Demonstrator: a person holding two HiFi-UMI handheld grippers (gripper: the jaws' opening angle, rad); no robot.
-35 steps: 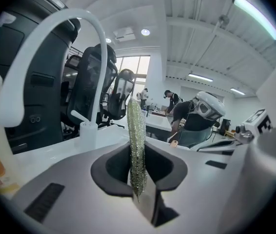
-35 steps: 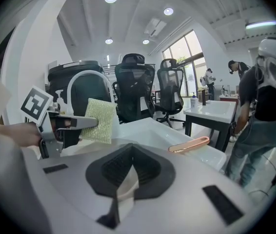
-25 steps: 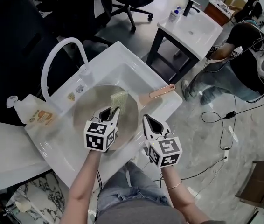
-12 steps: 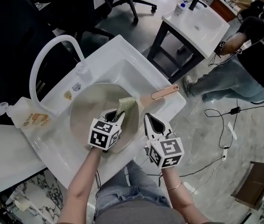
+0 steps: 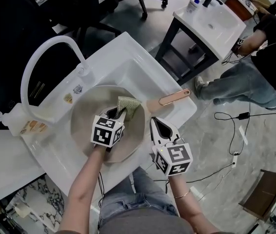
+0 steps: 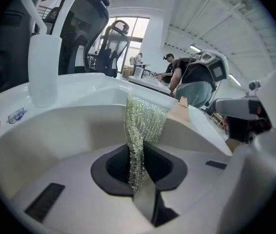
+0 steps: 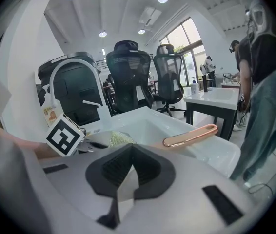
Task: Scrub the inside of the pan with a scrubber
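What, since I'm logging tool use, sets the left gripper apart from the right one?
The left gripper is shut on the scrubber; the right gripper is shut on nothing. The left gripper reaches inside the pan; the right gripper hangs outside its rim. Both carry marker cubes.

nothing legible: sink stickers [image 5: 78, 88] and bottle label [image 5: 32, 126] too small.

1. The pan [image 5: 87, 118] sits in the white sink [image 5: 128, 62], with its copper handle [image 5: 174, 97] lying across the sink's right rim.
2. The left gripper [image 5: 115, 112] is over the pan and clamps the green scrubber [image 5: 128, 104] at the pan's handle side.
3. The right gripper [image 5: 153, 123] is positioned above the sink's front rim, just beside the pan, with its jaws together and nothing between them.
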